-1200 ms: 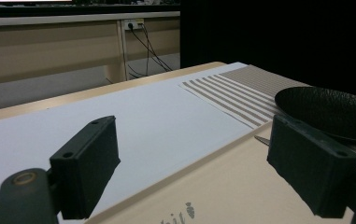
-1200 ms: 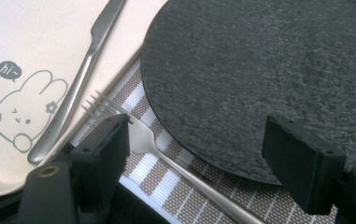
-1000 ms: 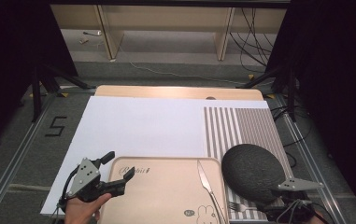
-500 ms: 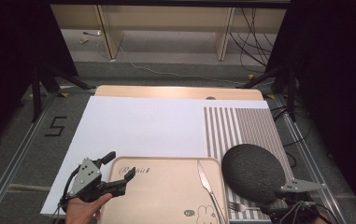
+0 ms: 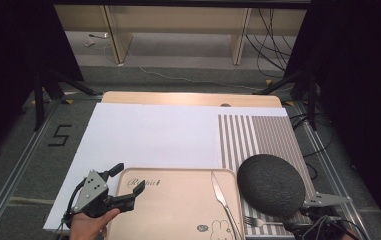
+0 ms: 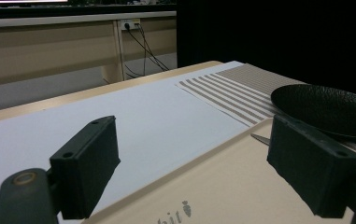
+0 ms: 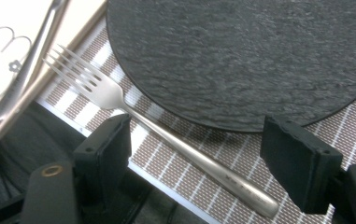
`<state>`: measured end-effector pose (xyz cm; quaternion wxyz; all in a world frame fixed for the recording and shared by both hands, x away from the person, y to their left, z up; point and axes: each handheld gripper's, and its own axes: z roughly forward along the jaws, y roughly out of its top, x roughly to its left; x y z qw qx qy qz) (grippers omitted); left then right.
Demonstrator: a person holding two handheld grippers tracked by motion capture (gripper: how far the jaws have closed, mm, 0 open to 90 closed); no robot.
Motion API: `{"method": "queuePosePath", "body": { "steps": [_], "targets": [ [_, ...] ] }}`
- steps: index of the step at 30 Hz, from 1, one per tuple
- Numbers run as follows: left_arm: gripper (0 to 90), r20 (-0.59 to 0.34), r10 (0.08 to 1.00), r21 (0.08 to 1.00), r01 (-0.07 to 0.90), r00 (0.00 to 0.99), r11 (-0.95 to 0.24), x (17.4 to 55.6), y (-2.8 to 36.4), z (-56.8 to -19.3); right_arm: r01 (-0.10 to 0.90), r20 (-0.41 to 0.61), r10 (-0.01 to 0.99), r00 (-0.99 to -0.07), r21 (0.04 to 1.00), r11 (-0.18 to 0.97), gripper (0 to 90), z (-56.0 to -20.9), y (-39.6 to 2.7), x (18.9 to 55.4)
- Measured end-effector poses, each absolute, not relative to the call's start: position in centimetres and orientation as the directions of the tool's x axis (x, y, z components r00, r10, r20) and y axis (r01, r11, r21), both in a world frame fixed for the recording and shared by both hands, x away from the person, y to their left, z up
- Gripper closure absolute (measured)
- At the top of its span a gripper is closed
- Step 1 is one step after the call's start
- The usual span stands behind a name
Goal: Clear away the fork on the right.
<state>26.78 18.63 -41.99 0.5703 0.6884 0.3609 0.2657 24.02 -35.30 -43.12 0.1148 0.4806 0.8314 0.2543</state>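
Right gripper [image 5: 323,220] and fork [image 5: 253,221] half cut by bottom edge.

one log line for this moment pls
left gripper: open, at tray corner | right gripper: open over fork | knife on tray | plate on mat

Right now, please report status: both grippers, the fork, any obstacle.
Left gripper open, jaws astride the tray corner. Right gripper open, over the fork handle. Fork flat on striped mat, beside the black plate. Plate edge close.
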Motion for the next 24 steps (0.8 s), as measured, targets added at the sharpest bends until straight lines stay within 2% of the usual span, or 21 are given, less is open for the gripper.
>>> {"method": "queuePosePath", "body": {
  "steps": [14,24],
  "targets": [
    [16.0,-0.039,0.797,0.976,0.192,0.602,-0.097,26.8,18.6,-42.0,0.771,0.007,0.852,-0.524,0.429,0.471,28.1,-44.0,-35.5,24.3],
    [16.0,-0.041,0.796,0.976,0.195,0.604,-0.097,26.8,18.5,-42.1,0.778,0.027,0.825,-0.565,0.352,0.521,33.0,-45.3,-35.0,25.1]
  ]
}}
